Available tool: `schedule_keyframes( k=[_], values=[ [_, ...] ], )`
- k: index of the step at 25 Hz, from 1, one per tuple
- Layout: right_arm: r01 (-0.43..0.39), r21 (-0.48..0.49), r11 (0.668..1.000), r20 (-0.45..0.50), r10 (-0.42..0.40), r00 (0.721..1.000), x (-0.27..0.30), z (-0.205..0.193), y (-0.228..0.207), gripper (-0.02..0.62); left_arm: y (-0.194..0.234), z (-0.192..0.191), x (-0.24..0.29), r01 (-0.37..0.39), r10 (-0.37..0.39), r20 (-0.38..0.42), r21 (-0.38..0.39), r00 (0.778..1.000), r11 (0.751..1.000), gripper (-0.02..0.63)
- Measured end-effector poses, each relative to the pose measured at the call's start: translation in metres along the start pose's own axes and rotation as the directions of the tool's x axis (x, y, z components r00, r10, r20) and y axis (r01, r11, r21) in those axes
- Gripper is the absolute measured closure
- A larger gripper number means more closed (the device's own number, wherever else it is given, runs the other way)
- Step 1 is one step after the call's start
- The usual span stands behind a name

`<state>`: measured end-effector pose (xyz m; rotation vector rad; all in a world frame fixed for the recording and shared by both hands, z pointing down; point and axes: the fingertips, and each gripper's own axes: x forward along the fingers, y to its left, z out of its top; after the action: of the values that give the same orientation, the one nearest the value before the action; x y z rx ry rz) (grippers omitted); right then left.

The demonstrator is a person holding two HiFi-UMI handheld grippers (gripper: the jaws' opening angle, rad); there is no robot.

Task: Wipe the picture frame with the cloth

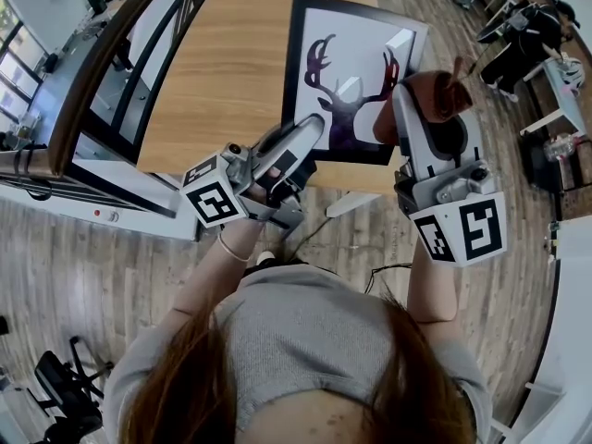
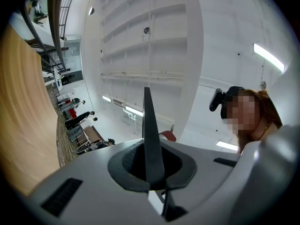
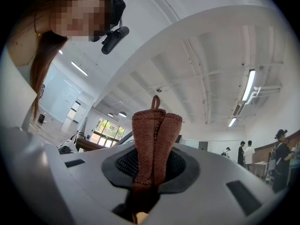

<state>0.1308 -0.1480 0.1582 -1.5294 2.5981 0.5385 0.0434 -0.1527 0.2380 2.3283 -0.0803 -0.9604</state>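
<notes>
The picture frame (image 1: 294, 72), black-rimmed with a dark deer shape on white, is over the wooden table (image 1: 222, 72). My left gripper (image 1: 310, 132) is shut on the frame's near left corner. In the left gripper view the frame (image 2: 149, 125) shows edge-on as a thin dark blade rising from the jaws. My right gripper (image 1: 421, 109) is shut on a folded brown cloth (image 1: 439, 91) above the frame's right side. In the right gripper view the cloth (image 3: 152, 135) stands upright out of the jaws, loop on top. Whether the cloth touches the frame I cannot tell.
A dark railing with glass panels (image 1: 120, 72) runs along the table's left side. Desks with dark gear (image 1: 536, 26) stand at the far right. A black office chair (image 1: 65, 387) sits on the wood floor at the lower left. The table's near edge lies just beyond my hands.
</notes>
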Motion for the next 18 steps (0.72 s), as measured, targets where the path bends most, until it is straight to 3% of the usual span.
schedule_keyframes(
  k=[12, 18],
  values=[
    [-0.011, 0.072, 0.997, -0.077, 0.017, 0.997, -0.01, -0.034, 0.032, 0.499, 0.006, 0.011, -0.017, -0.023, 0.023, 0.012, -0.011, 1.0, 1.0, 0.586],
    [-0.011, 0.069, 0.998, -0.106, 0.018, 0.994, -0.007, -0.046, 0.046, 0.499, 0.015, 0.016, -0.031, -0.036, 0.038, 0.034, -0.061, 0.999, 0.998, 0.586]
  ],
)
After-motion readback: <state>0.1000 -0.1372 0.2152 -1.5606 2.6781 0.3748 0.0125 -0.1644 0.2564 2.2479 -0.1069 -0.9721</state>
